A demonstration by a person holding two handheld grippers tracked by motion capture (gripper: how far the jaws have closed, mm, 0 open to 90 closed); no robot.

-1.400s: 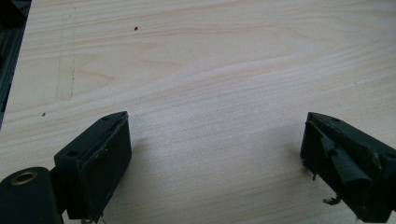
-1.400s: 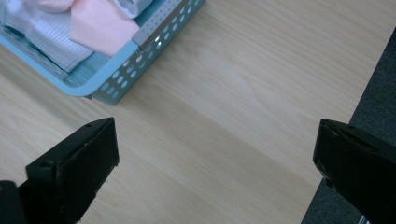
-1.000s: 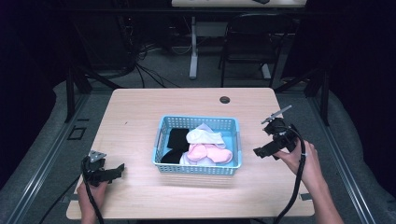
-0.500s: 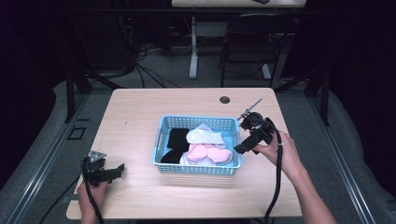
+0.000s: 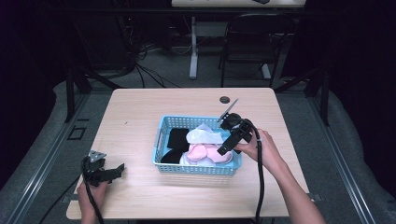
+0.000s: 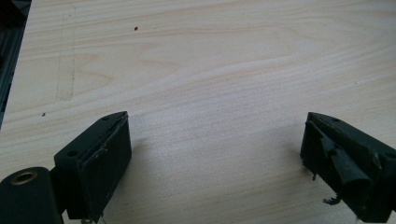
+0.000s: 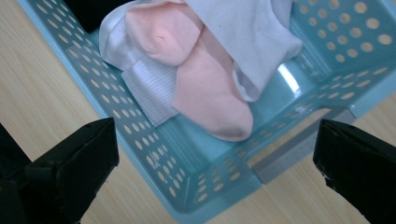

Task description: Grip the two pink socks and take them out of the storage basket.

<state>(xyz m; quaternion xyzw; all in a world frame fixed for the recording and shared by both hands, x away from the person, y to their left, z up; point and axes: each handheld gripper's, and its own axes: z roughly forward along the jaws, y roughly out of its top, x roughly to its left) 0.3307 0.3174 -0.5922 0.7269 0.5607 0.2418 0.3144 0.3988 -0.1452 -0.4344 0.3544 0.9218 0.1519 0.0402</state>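
A light blue perforated basket [image 5: 164, 135] [image 7: 187, 158] stands mid-table, holding pink socks [image 5: 203, 151] [image 7: 205, 88], white socks [image 5: 203, 135] [image 7: 252, 32] and black socks [image 5: 176, 138]. My right gripper [image 5: 223, 150] [image 7: 210, 163] hovers over the basket's right end, tilted down, jaws wide open above the pink socks with nothing between them. My left gripper [image 5: 119, 169] [image 6: 212, 154] rests low near the table's front left corner, open over bare wood.
The light wooden table [image 5: 140, 107] has a dark cable grommet [image 5: 225, 99] near its far edge. A chair [image 5: 245, 42] and desk legs stand on the floor beyond. Cables trail from both grippers off the near edge.
My right gripper has moved left from beside the basket to over its right end and tipped downward. The left gripper has stayed put.
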